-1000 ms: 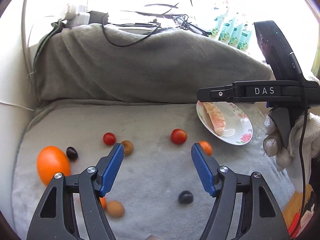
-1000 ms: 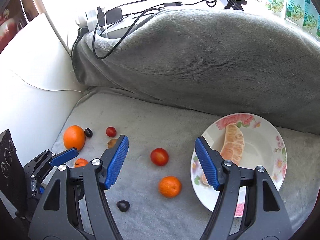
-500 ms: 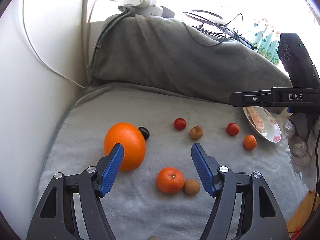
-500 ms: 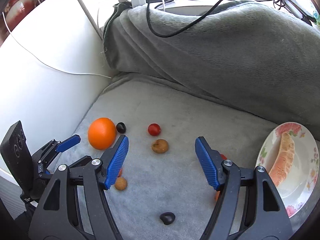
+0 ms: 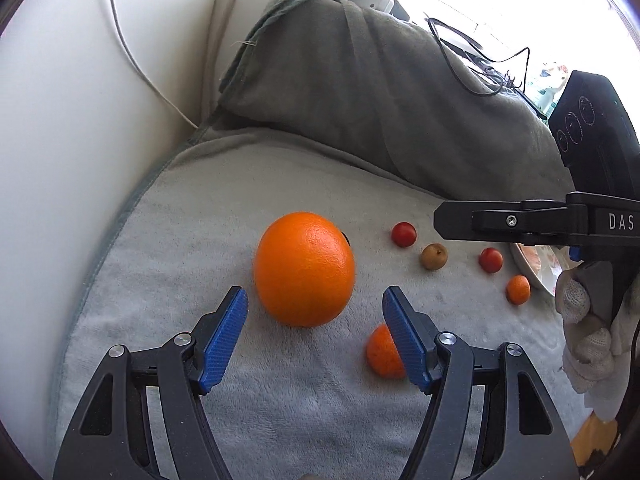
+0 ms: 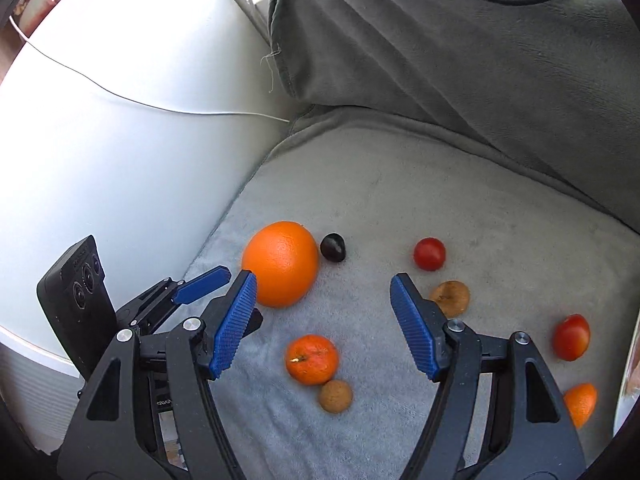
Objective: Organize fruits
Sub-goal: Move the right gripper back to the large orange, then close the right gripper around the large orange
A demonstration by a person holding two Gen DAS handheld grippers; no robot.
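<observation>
A big orange (image 5: 305, 269) lies on the grey blanket (image 5: 208, 216), just ahead of my open left gripper (image 5: 316, 312), its jaws either side of the fruit's near end. It also shows in the right wrist view (image 6: 281, 263) with a dark grape (image 6: 333, 247) beside it. A small mandarin (image 6: 312, 359) and a brown longan (image 6: 335, 396) lie under my open, empty right gripper (image 6: 322, 300). Two red cherry tomatoes (image 6: 429, 254) (image 6: 571, 337), another longan (image 6: 450, 298) and a second mandarin (image 6: 580, 404) lie to the right. The left gripper's fingers (image 6: 202, 285) reach the orange.
A white wall (image 5: 80, 120) borders the blanket on the left. A grey covered cushion (image 5: 360, 100) with black cables rises at the back. A floral plate's rim (image 5: 536, 268) shows behind the right gripper's body (image 5: 560, 224), which a gloved hand holds.
Both grippers have swung left and moved in toward the big orange. The orange now sits just ahead of my left jaws; the plate has slid out of the right view.
</observation>
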